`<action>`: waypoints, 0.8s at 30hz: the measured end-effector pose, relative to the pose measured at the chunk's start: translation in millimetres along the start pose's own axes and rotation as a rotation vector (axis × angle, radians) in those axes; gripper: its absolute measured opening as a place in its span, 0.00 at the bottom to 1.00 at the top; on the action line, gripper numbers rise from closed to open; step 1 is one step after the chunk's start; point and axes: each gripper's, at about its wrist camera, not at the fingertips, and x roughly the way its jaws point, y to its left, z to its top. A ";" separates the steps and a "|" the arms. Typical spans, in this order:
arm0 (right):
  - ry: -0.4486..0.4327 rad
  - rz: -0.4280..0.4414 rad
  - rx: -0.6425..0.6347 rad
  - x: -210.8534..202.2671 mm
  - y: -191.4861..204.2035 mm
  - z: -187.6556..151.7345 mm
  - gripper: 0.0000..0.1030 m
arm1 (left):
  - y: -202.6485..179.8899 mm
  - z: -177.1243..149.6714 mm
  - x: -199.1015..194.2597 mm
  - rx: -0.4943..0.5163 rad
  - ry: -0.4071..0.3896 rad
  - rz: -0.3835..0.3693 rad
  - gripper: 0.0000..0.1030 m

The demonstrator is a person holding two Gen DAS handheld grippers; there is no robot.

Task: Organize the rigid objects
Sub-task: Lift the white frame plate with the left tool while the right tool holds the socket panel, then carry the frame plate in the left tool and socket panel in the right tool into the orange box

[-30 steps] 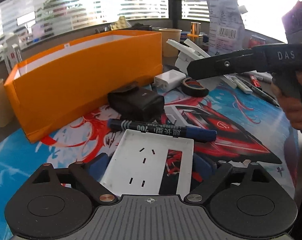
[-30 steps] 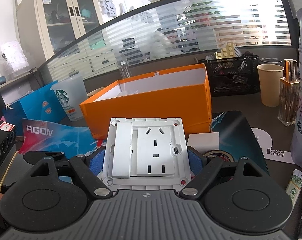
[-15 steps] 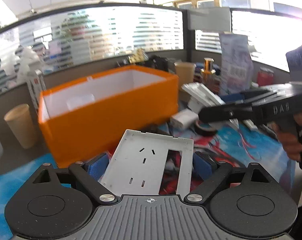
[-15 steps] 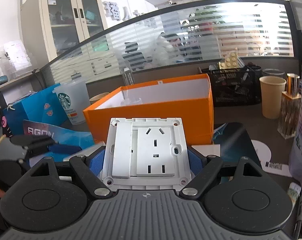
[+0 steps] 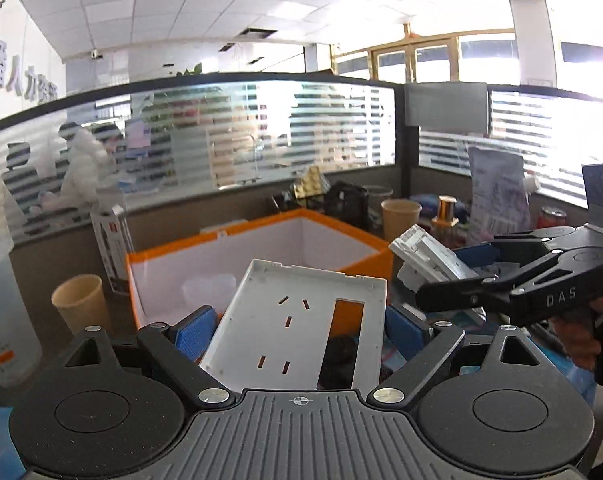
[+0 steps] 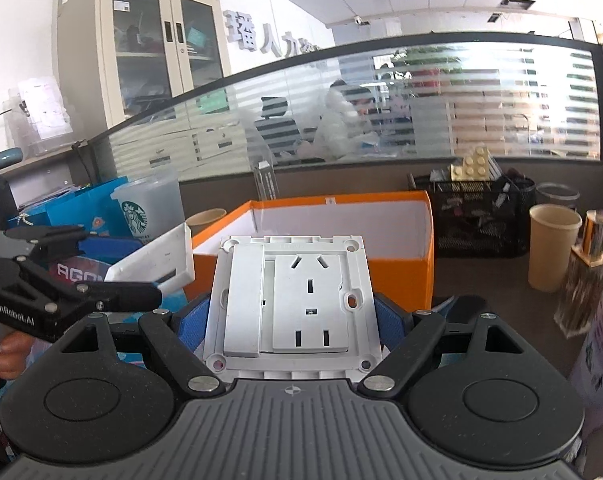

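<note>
So the orange box (image 5: pixel 261 256) sits open-topped at about 12 o'clock from both cameras, on the bench (image 6: pixel 497 280), white inside. Left tool (image 5: pixel 297 328) is clenched on a white socket cover plate (image 5: pixel 297 320), tilted, blue pads against its edges, held up in front of the box. Right tool (image 6: pixel 289 312) is grasping the white socket module (image 6: pixel 289 300) the same way, face up. In the left view the right tool shows at 3 o'clock. A paper cup (image 6: pixel 553 252) stands at 2 o'clock, right of the box.
</note>
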 end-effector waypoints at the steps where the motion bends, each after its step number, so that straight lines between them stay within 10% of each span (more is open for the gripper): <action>1: -0.003 0.001 -0.006 0.7 0.2 2.3 0.78 | 1.6 2.1 1.0 -0.001 -0.004 0.003 0.89; 24: -0.033 0.006 -0.045 33.4 -5.7 42.5 0.78 | 41.2 33.5 35.5 -0.107 -0.035 0.053 0.89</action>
